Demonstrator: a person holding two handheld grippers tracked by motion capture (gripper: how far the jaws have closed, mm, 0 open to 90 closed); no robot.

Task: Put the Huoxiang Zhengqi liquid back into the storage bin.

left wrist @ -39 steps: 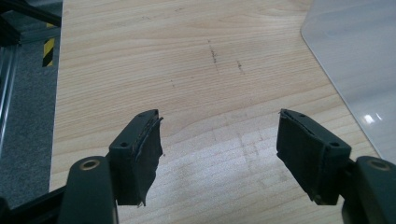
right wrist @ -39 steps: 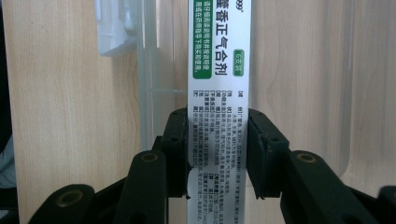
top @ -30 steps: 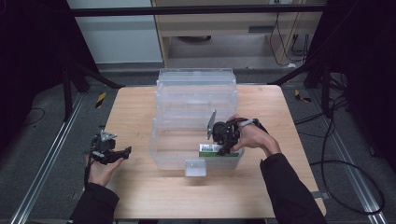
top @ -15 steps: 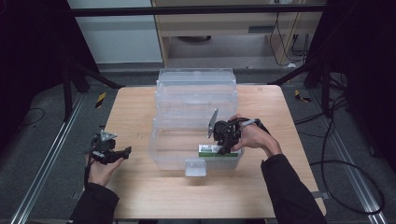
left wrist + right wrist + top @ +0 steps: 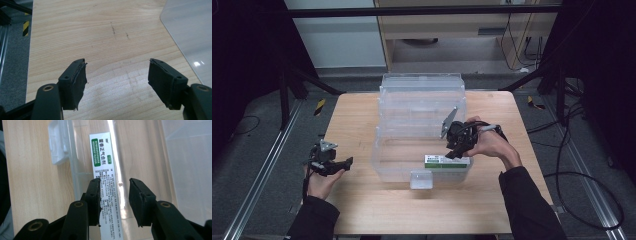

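The box (image 5: pixel 105 177) lies in the bin (image 5: pixel 384 162), against its front wall. My right gripper (image 5: pixel 113 195) hovers above it, jaws half open, gripping nothing. My left gripper (image 5: pixel 117 77) waits wide open, empty, so placing looks done.

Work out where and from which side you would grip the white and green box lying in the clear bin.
Grip the white and green box across its narrow width, near the middle, coming straight down from above. It lies flat against the clear bin's front wall, so the long sides are the only faces the right gripper could likely span.
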